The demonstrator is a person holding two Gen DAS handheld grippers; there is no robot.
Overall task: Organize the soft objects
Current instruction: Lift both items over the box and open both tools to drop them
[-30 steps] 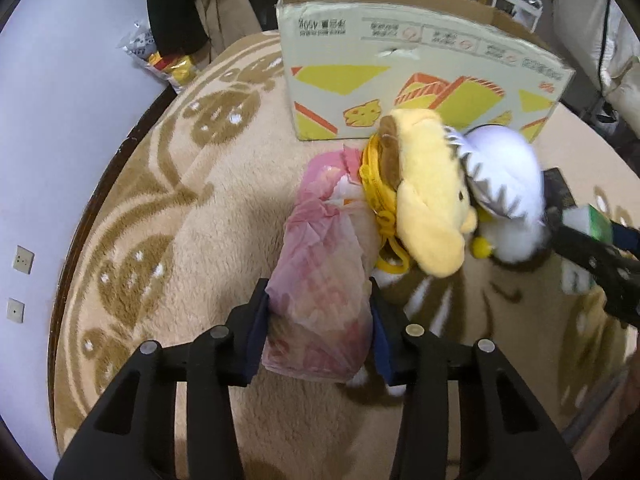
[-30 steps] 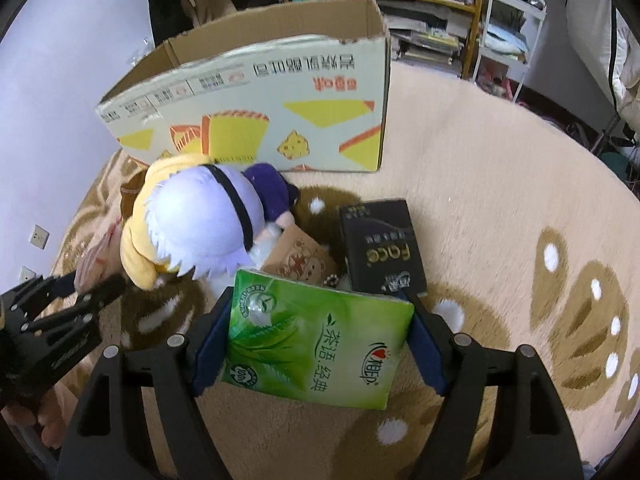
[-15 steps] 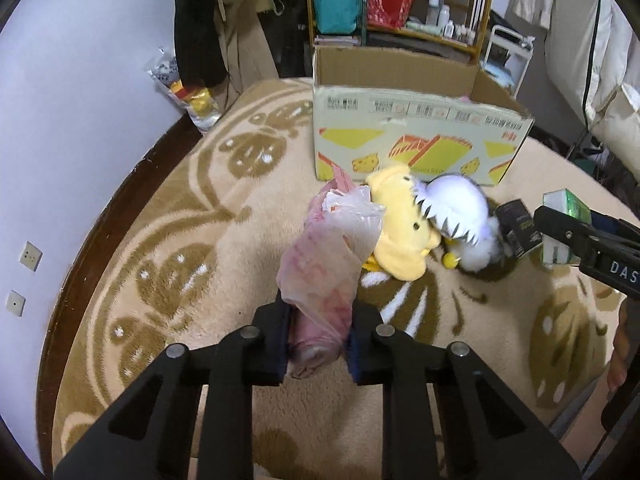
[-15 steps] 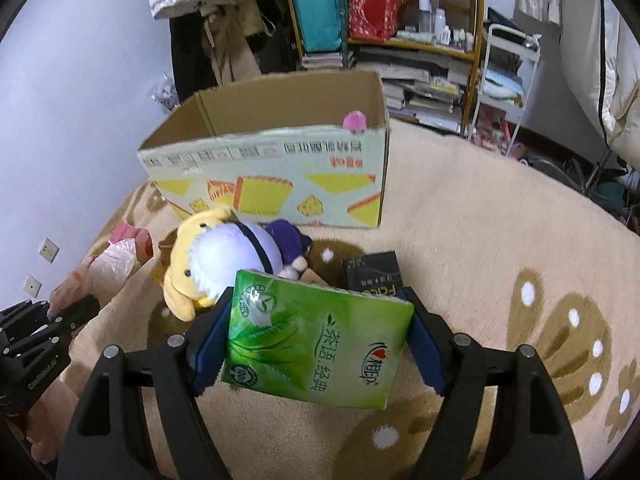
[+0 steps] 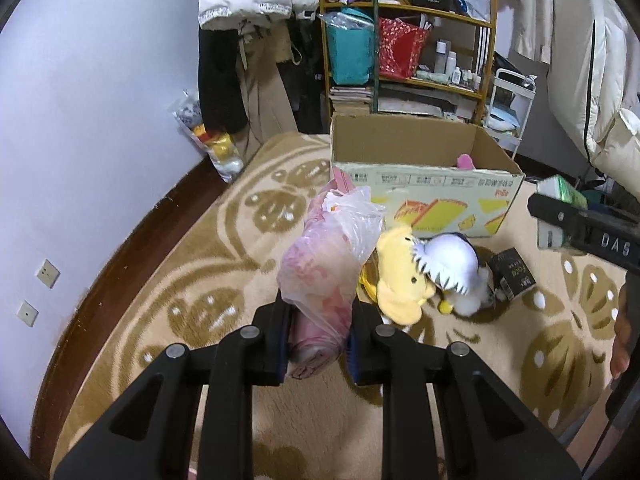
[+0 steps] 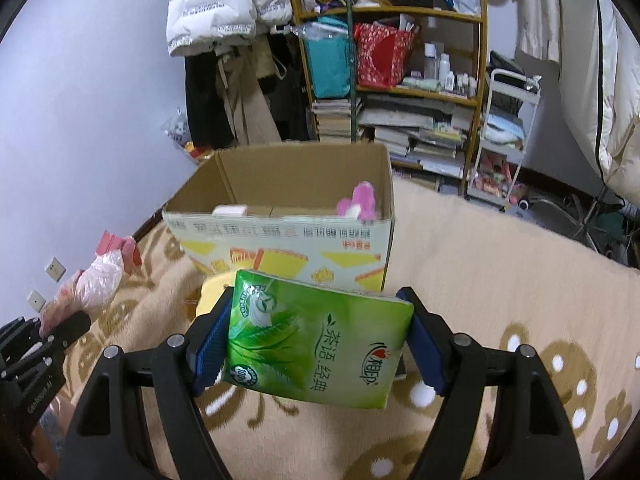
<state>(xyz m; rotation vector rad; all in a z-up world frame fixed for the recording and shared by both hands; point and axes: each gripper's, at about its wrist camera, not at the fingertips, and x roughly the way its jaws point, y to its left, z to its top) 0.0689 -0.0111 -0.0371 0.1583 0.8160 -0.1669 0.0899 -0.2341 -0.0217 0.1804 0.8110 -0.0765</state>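
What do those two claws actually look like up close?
Both claws, left and right, are matte black forked frames with round silver bolts and blue pads inside the fingers. White lettering runs along the side of each. No cables or sleeves show.

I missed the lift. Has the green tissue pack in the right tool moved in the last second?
Yes. The green tissue pack, clamped in the right tool, has risen: the cardboard box now shows its inside, and the stuffed toy is mostly hidden below.
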